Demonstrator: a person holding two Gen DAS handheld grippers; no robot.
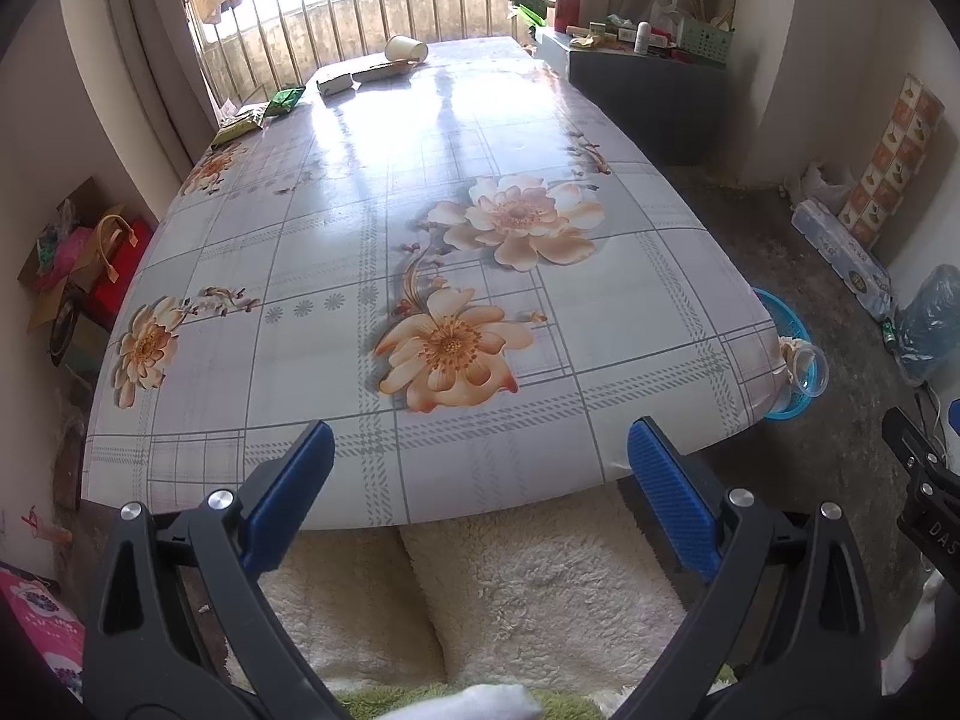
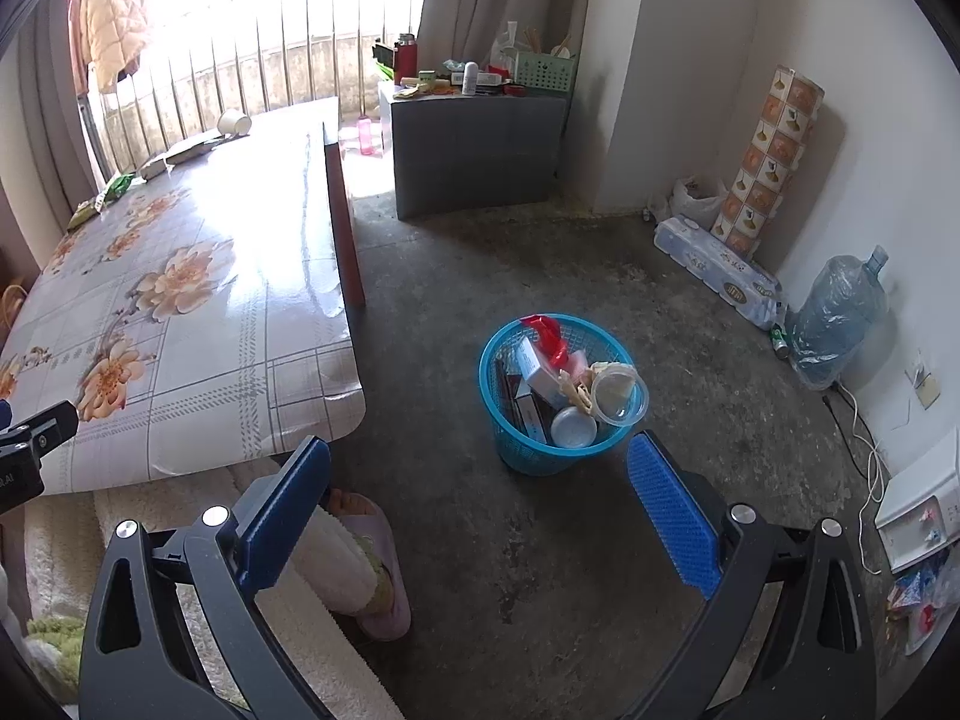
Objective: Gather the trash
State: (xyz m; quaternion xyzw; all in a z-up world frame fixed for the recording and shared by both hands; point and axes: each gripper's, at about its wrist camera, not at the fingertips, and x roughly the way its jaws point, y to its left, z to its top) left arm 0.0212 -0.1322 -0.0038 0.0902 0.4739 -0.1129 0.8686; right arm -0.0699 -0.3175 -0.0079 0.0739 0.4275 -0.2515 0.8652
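A blue mesh trash basket [image 2: 516, 456] stands on the concrete floor right of the table, filled with boxes, a red wrapper, plastic lids and a clear cup. Just behind and above it my right gripper [image 2: 479, 462] hangs open and empty. At the table's near edge my left gripper [image 1: 480, 450] is open too, with nothing between its fingers. At the table's far end lie a tipped paper cup [image 1: 405, 49], a small white box [image 1: 333, 84], a flat cardboard piece [image 1: 384, 69] and green snack wrappers [image 1: 285, 101]. From the left wrist view the basket [image 1: 786, 348] peeks out past the table's right corner.
The flowered tablecloth [image 1: 336, 276] covers a long table. A grey cabinet [image 2: 474, 150] with clutter stands at the back. A water jug [image 2: 837, 318], tissue pack [image 2: 714, 267] and patterned roll [image 2: 765, 162] line the right wall. A slippered foot [image 2: 366, 564] rests below.
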